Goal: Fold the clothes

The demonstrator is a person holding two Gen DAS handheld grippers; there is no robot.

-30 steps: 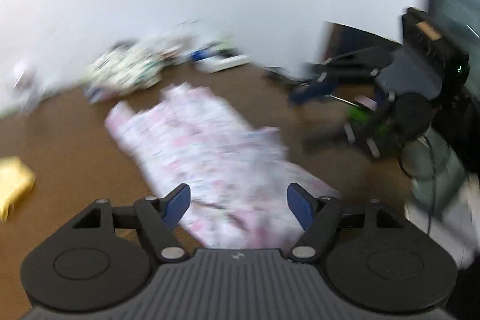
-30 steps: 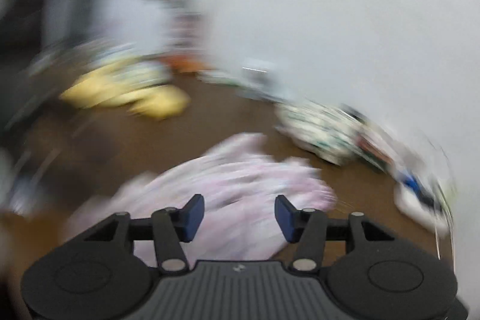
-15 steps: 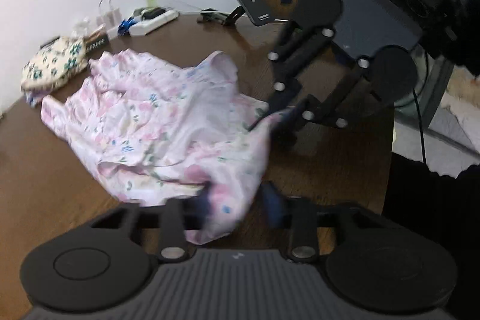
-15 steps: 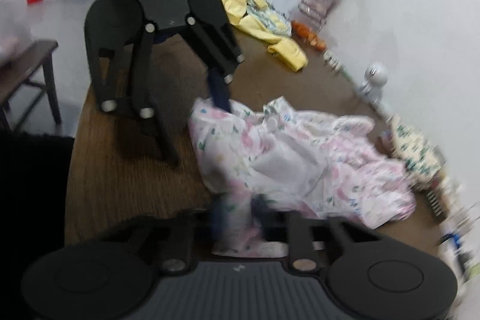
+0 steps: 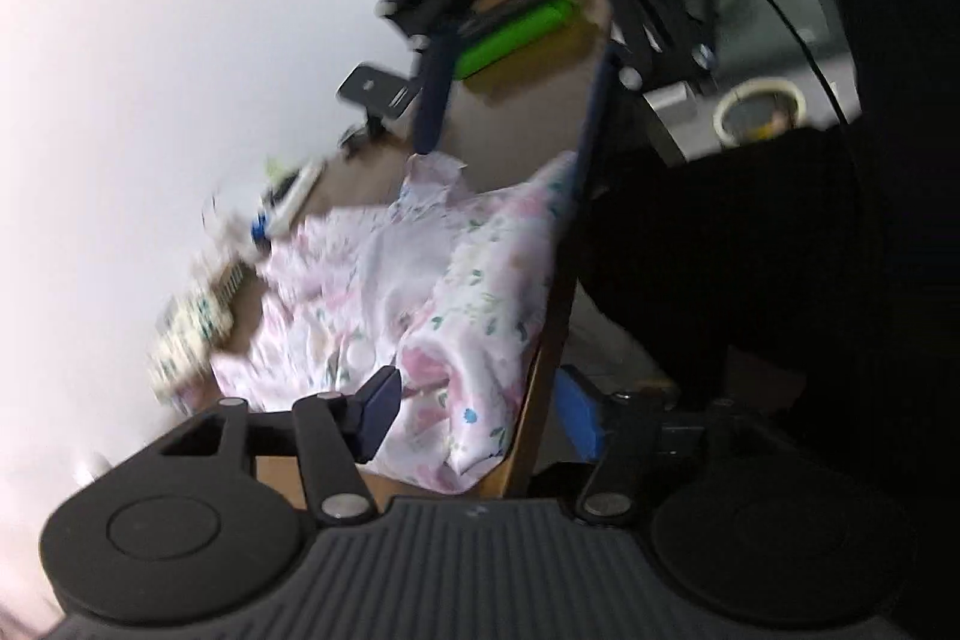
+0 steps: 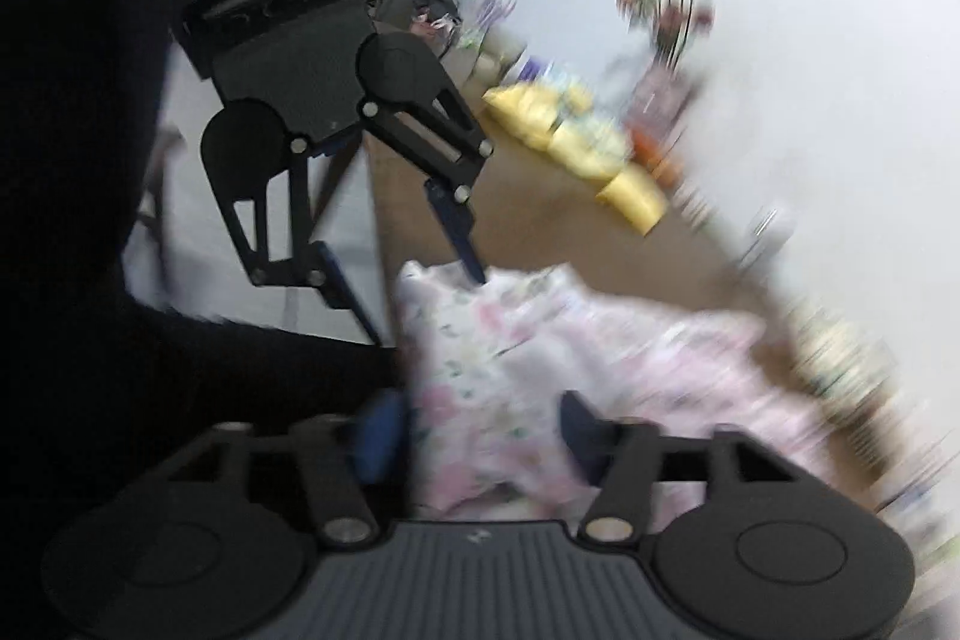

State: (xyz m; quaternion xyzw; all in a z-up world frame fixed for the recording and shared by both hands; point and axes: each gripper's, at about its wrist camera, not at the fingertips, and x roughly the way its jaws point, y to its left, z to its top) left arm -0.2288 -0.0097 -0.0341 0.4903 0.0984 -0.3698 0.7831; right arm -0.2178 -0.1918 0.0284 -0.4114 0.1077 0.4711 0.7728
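Both grippers are letting go right now. The left gripper [image 5: 480, 415] has its jaws opening with the floral pink garment [image 5: 420, 292] lying between the blue pads [image 5: 378, 412], and as far as I can tell nothing is pinching the cloth anymore. Same story for the right gripper [image 6: 480, 436]: jaws spreading, fabric [image 6: 516, 376] between them but loose, not clamped. Each one also shows up in the other's camera, parked at the far corner of the garment by the table's near edge.

So where's the folding at? Honestly, early days. The garment sits on the brown wooden table [image 6: 540, 226], pulled up against the near edge with one bit drooping over it. It's bunched and rumpled, with a pale inner layer showing in the middle, so I can't call any fold clean or finished. My read is it has only been dragged or laid into place.

Still to do, I'd guess: smooth it flat, bring the sides in, fold it over, then stack it. There's also a yellow piece of clothing [image 6: 600, 148] heaped further back near a vase of flowers [image 6: 666, 16], and a small floral bundle [image 5: 192, 316] by the wall, both looking untouched. Frames are blurry, so take the details loosely.
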